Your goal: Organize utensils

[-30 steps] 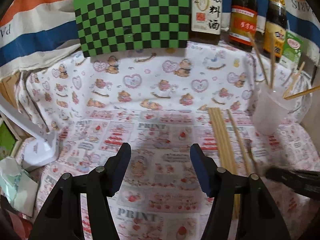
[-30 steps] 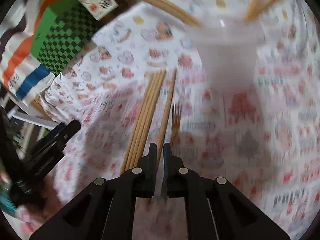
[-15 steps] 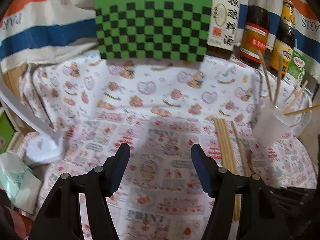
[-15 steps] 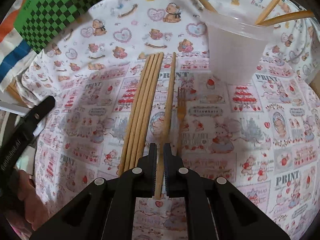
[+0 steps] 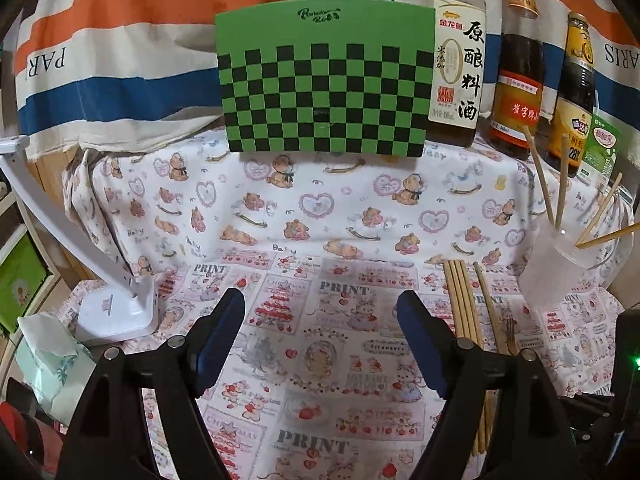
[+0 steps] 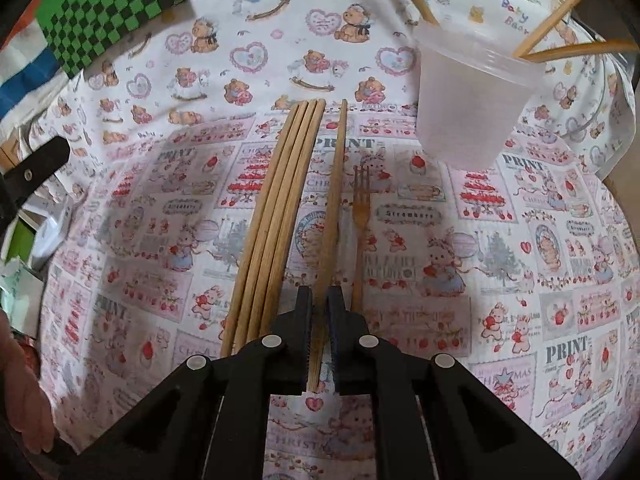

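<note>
While my right gripper [image 6: 319,304] pinches the lone, light, stiff wooden chopstick [image 6: 333,200] near its butt on the printed cloth [image 6: 520,280], my left gripper [image 5: 320,336] has just been opening, empty; the smooth stick may swivel

Fork [image 6: 361,216] right of chopsticks [image 6: 280,216]; cup [image 6: 468,104] behind.

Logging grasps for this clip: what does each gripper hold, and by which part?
Right gripper pinches the single chopstick near its close end. Left gripper is open, holding nothing.
</note>
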`<state>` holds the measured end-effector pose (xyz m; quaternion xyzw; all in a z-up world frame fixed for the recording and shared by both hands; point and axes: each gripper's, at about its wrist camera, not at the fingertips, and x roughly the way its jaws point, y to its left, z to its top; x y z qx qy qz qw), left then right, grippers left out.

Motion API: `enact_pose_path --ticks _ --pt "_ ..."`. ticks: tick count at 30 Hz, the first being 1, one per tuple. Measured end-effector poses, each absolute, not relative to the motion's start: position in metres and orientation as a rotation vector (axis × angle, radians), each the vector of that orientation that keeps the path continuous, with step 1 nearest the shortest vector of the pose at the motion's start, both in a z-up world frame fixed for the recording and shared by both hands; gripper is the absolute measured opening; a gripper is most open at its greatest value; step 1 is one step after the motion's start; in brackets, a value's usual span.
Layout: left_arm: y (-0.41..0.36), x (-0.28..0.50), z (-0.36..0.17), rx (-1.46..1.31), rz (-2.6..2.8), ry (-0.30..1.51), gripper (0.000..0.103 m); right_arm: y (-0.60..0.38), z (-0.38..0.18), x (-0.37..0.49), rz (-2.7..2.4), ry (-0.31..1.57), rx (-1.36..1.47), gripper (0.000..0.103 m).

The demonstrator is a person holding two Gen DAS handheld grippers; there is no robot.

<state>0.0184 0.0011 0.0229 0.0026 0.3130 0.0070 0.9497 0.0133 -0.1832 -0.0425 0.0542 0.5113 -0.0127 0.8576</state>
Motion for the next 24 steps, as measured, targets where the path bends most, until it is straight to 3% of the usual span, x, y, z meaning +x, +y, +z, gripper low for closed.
enact_pose_path --ticks 12,24 --pt "0.001 0.020 0.019 0.026 0.072 0.623 0.078 -0.175 -0.040 -0.001 -0.004 0.964 0.029 0.009" --pt "-0.004 0.026 0.010 0.032 0.027 0.679 0.080 -0.200 0.067 -0.046 0.024 0.496 0.014 0.007"
